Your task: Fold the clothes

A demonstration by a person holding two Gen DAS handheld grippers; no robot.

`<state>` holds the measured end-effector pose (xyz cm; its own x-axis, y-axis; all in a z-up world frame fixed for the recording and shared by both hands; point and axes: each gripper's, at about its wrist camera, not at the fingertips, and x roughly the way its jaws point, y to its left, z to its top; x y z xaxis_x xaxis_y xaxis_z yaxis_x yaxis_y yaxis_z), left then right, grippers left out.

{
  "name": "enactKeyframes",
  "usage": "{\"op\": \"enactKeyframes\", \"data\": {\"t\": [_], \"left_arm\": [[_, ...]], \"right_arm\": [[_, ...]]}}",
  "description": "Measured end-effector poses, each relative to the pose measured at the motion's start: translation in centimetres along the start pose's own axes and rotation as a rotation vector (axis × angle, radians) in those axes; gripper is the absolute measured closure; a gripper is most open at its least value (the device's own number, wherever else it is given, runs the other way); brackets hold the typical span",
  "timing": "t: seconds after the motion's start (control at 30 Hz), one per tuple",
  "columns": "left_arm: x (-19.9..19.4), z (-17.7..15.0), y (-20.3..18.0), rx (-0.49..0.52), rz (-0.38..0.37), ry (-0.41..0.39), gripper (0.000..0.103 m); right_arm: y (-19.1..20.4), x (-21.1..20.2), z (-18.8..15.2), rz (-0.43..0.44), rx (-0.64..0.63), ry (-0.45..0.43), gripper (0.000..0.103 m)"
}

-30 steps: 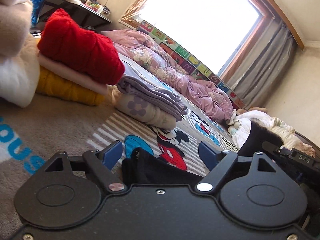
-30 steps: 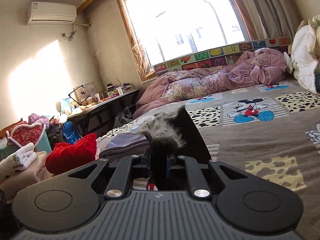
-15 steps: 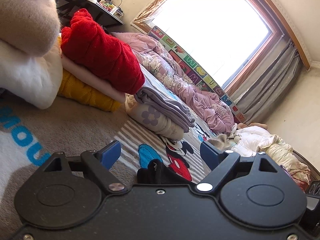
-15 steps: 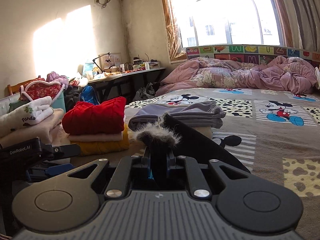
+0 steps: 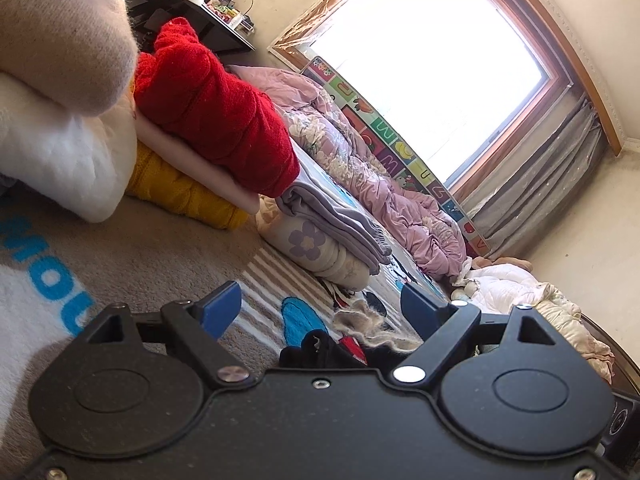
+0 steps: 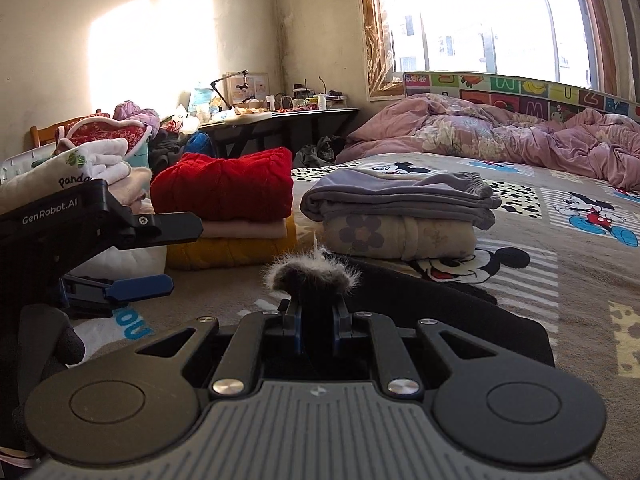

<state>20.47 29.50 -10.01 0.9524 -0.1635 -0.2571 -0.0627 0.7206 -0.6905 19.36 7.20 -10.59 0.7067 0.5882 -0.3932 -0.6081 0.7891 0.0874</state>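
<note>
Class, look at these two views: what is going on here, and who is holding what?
A person is folding clothes on a bed with two handheld grippers. The right gripper is shut on a black garment with a fur trim, which lies low over the bedspread. The left gripper is open beside it, holding nothing. Folded piles sit behind: a red sweater stack and grey trousers.

Ahead of the gripper a wide window (image 6: 496, 20) with a wooden frame lets in strong daylight. Grey curtains (image 5: 540, 184) hang at its side. Ahead and to the left, 1 dark desk (image 6: 288, 118) full of small things stands against a pale wall (image 6: 120, 40), where a bright patch of sun falls.
</note>
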Motion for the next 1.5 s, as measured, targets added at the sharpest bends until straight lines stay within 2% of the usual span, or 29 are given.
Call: {"op": "enactKeyframes", "data": {"t": [0.4, 0.5, 0.57, 0.6, 0.77, 0.87, 0.93, 1.07, 1.2, 1.37, 1.43, 1.5], "left_arm": [[0.2, -0.1, 0.0, 0.001, -0.001, 0.007, 0.015], [0.3, -0.1, 0.0, 0.002, -0.001, 0.009, 0.015], [0.3, -0.1, 0.0, 0.005, -0.001, 0.011, 0.015], [0.4, -0.1, 0.0, 0.006, -0.001, 0.011, 0.015], [0.3, -0.2, -0.4, 0.044, -0.005, -0.005, 0.015], [0.3, -0.1, -1.0, 0.081, -0.013, -0.012, 0.016], [0.6, -0.2, -1.6, 0.112, -0.018, -0.008, 0.016], [1.4, -0.8, -3.4, 0.235, -0.011, -0.004, 0.017], [2.4, -2.0, -6.2, 0.422, -0.006, 0.001, 0.027], [5.3, -4.4, -9.0, 0.622, 0.037, 0.027, 0.032], [6.5, -5.2, -9.7, 0.677, 0.049, 0.039, 0.034], [7.6, -5.9, -10.2, 0.722, 0.054, 0.055, 0.04]], "right_arm": [[2.3, 1.4, -1.5, -0.012, -0.063, 0.064, 0.086], [2.7, 1.3, -1.6, -0.004, -0.065, 0.066, 0.08], [3.0, 1.2, -1.7, 0.007, -0.067, 0.064, 0.066], [3.2, 1.2, -1.7, 0.014, -0.077, 0.061, 0.063], [5.3, 0.6, -2.0, 0.052, -0.182, 0.038, 0.056], [6.8, -0.9, -2.3, 0.081, -0.287, 0.005, 0.056], [6.9, -2.2, -2.6, 0.096, -0.312, -0.012, 0.056], [4.4, -4.8, -2.4, 0.073, -0.24, -0.041, 0.058], [-1.2, -6.4, -1.8, -0.028, -0.062, -0.067, 0.058], [-8.0, -5.2, -1.4, -0.162, 0.104, -0.044, 0.058], [-9.6, -4.2, -1.5, -0.181, 0.119, -0.03, 0.059], [-10.2, -3.2, -1.7, -0.178, 0.103, -0.011, 0.06]]}}
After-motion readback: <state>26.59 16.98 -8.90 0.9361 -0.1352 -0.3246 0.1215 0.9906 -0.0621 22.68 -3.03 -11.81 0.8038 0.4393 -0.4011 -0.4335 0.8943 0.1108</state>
